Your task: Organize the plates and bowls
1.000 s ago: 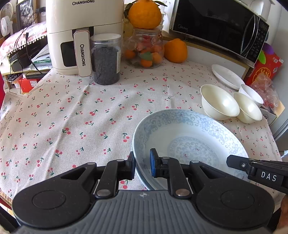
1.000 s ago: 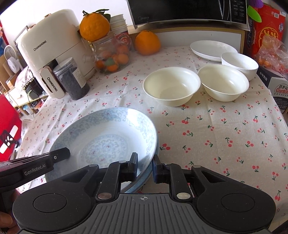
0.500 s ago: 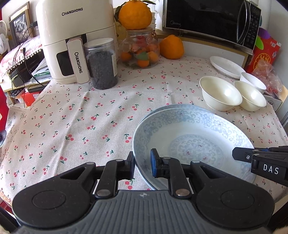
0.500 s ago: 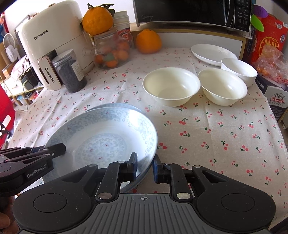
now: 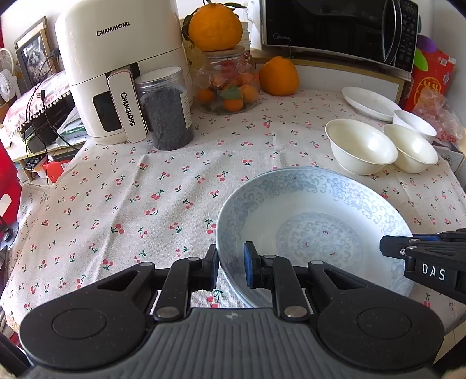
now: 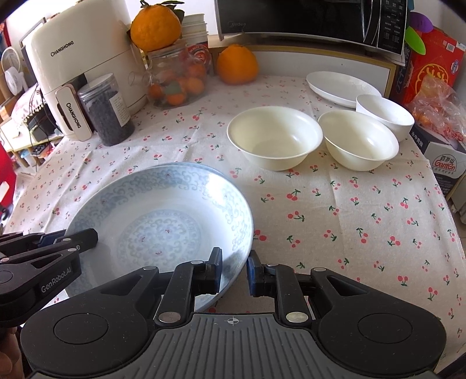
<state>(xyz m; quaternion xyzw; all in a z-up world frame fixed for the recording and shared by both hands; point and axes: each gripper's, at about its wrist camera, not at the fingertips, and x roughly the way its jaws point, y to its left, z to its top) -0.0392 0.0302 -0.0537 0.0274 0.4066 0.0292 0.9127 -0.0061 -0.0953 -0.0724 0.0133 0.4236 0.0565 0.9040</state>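
A blue-patterned plate [image 5: 314, 230] is held by both grippers, lifted and tilted above a second like plate whose rim [image 5: 294, 168] shows behind it. My left gripper [image 5: 230, 266] is shut on the plate's left rim. My right gripper [image 6: 234, 269] is shut on its right rim [image 6: 244, 233]. The right gripper's fingers [image 5: 419, 250] show at the right of the left wrist view. Two cream bowls [image 6: 275, 137] [image 6: 359, 142], a small white bowl [image 6: 384, 115] and a white plate [image 6: 342, 87] stand at the back right.
A white air fryer [image 5: 122, 73], a jar of dark beans [image 5: 166, 109], a glass jar of fruit [image 5: 230, 83] and oranges [image 5: 278, 75] line the back. A microwave [image 5: 335, 26] stands behind. Boxes and a bag [image 6: 437, 99] crowd the right edge.
The held plate has risen and tilted off the plate beneath it, whose far rim now shows. Both grippers have drawn back a little from the table's rear.
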